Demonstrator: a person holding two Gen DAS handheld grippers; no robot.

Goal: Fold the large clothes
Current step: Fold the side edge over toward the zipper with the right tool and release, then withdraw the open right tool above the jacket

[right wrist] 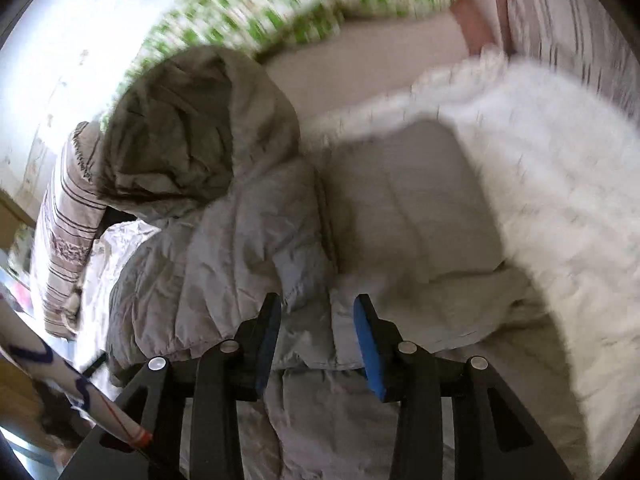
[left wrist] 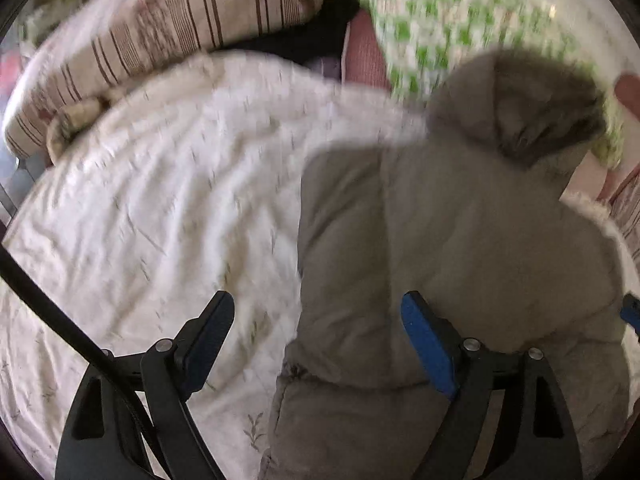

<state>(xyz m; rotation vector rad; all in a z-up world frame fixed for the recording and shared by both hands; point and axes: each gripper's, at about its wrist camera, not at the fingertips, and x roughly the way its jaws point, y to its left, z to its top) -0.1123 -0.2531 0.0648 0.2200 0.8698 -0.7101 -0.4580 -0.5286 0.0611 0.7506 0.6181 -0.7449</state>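
In the left wrist view, the left gripper hangs over the bed with its jaws set wide and nothing clamped between them. One finger is above the white quilt, the other above the grey jacket, whose left edge runs up between them. The jacket lies flat on the quilt, filling the right half of the picture, with its hood at the far end. Beyond the quilt sits a striped pillow at upper left and a green-checked pillow at upper right, just behind the hood. The picture is blurred, so finer detail of the cloth cannot be made out. In the right wrist view, the right gripper has its jaws narrowly parted above the jacket; the pads press on nothing, though jacket cloth lies below the gap. The hood is bunched at upper left, a folded panel of the jacket lies to the right of the zip line, and the quilt spreads to the right. The green-checked pillow lies along the top, and a striped pillow at the left edge.
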